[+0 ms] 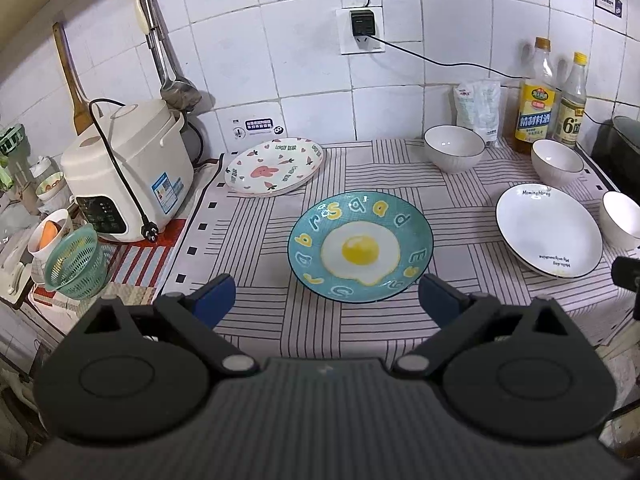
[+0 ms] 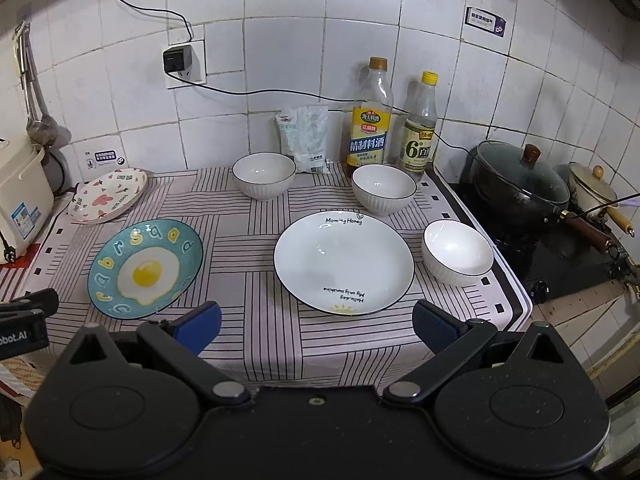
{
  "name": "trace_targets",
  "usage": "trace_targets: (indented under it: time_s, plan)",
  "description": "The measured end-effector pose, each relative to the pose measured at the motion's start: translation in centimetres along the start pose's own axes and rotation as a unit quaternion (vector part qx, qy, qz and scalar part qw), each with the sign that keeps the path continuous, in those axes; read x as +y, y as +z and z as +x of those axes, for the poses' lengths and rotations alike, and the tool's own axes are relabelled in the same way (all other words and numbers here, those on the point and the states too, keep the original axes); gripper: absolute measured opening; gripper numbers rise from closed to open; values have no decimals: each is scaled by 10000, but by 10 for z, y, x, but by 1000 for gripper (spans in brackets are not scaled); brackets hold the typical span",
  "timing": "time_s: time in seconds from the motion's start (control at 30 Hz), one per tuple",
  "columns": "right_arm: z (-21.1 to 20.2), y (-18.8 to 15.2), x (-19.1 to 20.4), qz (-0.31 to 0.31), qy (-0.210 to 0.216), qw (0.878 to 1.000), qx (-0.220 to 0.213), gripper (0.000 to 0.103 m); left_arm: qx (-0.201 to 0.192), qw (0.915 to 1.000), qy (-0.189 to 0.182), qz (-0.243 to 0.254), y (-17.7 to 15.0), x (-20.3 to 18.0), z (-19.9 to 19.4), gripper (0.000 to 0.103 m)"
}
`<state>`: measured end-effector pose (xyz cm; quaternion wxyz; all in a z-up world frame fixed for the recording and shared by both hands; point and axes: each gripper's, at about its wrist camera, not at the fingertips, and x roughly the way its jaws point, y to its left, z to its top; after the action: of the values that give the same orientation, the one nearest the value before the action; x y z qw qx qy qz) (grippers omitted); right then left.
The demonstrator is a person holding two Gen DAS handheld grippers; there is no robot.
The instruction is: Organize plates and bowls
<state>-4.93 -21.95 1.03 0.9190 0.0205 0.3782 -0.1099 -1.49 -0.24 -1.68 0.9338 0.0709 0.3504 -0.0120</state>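
Both open and empty: left gripper (image 1: 326, 300) just short of the egg plate (image 1: 360, 246), right gripper (image 2: 316, 326) facing the white plate (image 2: 344, 262), 3 bowls (image 2: 264, 174) behind.

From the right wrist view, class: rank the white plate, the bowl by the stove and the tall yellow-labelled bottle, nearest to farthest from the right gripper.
1. White plate, just ahead of the right gripper.
2. Bowl by the stove, ahead to the right.
3. Tall yellow-labelled bottle, at the back wall.
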Motion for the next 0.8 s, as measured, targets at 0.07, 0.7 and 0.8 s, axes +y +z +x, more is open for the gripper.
trace_targets:
  time_s: [0.07, 0.7, 0.8]
  plan:
    - [1, -1, -1, 7, -10, 10000, 7, 103, 8, 10000, -27, -4, 0, 1, 0, 99]
    - [4, -4, 2, -18, -63, 10000, 30, 103, 116, 9999, -88, 27, -2, 0, 5, 99]
    - [4, -4, 2, -31, -76, 10000, 33, 103, 117, 9999, -88, 21, -2, 0, 5, 99]
